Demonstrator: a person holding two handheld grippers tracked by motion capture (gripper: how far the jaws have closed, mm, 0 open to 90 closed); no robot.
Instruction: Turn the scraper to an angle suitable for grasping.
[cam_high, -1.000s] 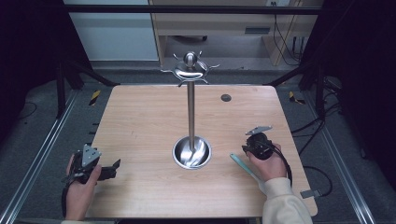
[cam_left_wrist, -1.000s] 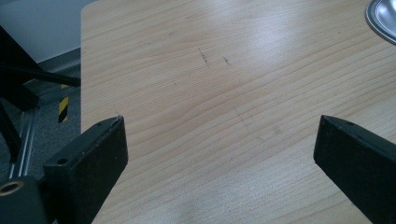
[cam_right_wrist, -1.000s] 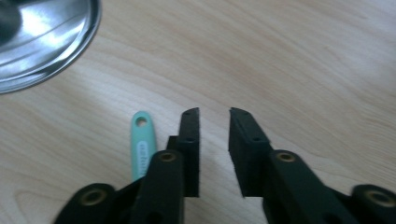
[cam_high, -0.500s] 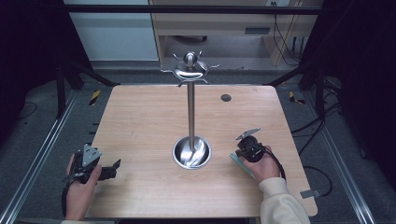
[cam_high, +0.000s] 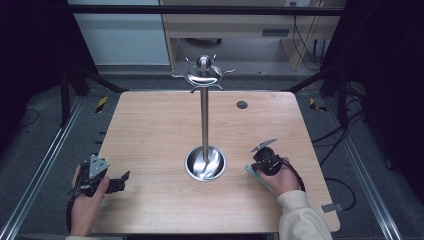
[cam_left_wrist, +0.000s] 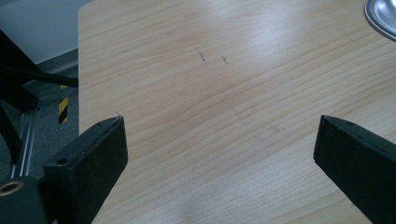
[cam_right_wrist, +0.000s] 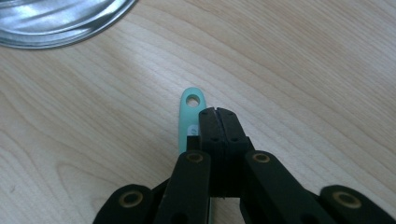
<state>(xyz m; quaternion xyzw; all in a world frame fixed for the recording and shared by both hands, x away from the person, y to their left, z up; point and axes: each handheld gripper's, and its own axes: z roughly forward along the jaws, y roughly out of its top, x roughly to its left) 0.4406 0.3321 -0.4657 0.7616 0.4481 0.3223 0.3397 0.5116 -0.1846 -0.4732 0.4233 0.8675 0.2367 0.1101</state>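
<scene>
**Right gripper closed beside a teal handle, left gripper wide open**

Right gripper (cam_high: 264, 159) sits on the right side of the wooden table (cam_high: 150, 130) in the high view, near the round steel base of the hook stand (cam_high: 204, 162). A teal handle (cam_high: 256, 176) lies flat on the wood under the hand that holds it. The left gripper (cam_high: 112, 184) rests at the table's near left corner, well apart from the stand.

From the left gripper view, the two black jaws stand far apart with nothing but bare wood between them. An edge of the stand's base (cam_left_wrist: 382, 16) shows at the upper right corner.

From the right gripper view, the right gripper (cam_right_wrist: 218, 114) has just been closing and its jaws now meet tip to tip, with nothing visible between the tips. The teal handle (cam_right_wrist: 190, 114), with a round hole at its end, lies on the table just beside them on their left and runs back under the gripper; whether the jaws pinch it farther back I cannot tell. The stand's base (cam_right_wrist: 60, 21) fills the upper left.
</scene>
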